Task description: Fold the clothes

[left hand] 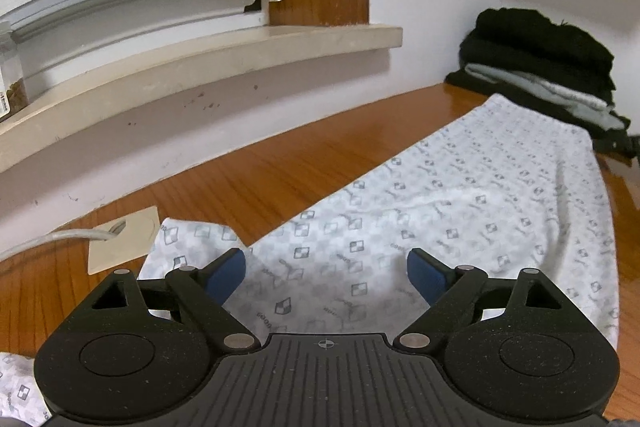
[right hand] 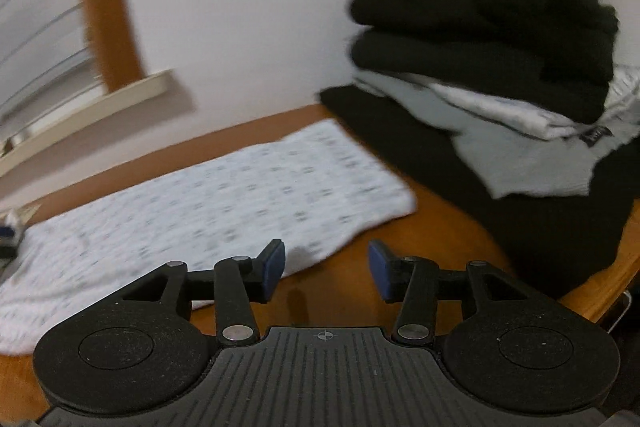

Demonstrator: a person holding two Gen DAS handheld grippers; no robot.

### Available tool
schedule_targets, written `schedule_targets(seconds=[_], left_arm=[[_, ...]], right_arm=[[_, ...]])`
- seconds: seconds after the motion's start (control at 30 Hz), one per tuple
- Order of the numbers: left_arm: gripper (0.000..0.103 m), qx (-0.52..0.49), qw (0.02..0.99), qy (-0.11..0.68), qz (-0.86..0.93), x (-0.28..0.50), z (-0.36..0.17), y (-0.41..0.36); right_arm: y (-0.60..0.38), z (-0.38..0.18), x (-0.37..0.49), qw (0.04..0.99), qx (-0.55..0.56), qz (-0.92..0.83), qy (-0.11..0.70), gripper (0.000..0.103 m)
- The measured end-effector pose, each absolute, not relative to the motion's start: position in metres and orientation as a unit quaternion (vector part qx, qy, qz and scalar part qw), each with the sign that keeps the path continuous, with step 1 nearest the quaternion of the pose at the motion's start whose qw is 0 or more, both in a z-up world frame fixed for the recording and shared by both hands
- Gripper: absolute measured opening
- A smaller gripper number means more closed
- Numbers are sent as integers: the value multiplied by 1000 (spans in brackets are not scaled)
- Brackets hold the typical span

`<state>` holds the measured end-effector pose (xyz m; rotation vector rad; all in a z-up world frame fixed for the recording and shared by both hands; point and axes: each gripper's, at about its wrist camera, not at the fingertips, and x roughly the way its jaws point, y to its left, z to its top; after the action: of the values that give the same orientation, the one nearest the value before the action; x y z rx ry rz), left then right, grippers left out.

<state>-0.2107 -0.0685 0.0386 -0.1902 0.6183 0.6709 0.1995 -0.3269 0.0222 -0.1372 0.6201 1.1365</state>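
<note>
A white garment with a small grey checker print [left hand: 460, 211] lies spread flat on the wooden table [left hand: 248, 183]. My left gripper [left hand: 326, 273] hovers over its near end, jaws wide apart, with nothing between the blue pads [left hand: 226, 275]. In the right wrist view the same garment [right hand: 224, 195] stretches from the left edge to mid-frame. My right gripper [right hand: 326, 269] stands partly open over bare wood just past the garment's right edge, gripping nothing. That view is blurred.
A stack of folded black, grey and white clothes [right hand: 500, 75] sits at the table's far right against the wall, also seen as the stack [left hand: 540, 67] from the left. A window sill [left hand: 200, 67], a cable [left hand: 60, 237] and a beige plate [left hand: 124, 241] lie at left.
</note>
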Motion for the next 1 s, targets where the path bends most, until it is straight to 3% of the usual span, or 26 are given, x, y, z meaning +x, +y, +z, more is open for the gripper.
schedule_targets(seconds=[0.2,0.4,0.43,0.63,0.8,1.0], left_arm=[[90,-89,891,307,324,-209,38,-68],[90,-93,890,307,323,-211,38,-67],[90,-94,890,307,323,-211,38,-67],[92,-101,890,307,322,-211,37,-64],[93,-105,890,304,322,-212,38,-63],[93,-115,890,308,317,-212,36,-60]], right_arm=[[-309,23,224,799,-41,509,317,45],[-281,23,229,793,-49,511,329,9],[-276,25,226,790,-49,517,325,7],[-247,62,181,773,-47,576,262,5],[-225,99,95,707,-62,673,209,5],[-241,68,-30,592,-150,770,183,5]])
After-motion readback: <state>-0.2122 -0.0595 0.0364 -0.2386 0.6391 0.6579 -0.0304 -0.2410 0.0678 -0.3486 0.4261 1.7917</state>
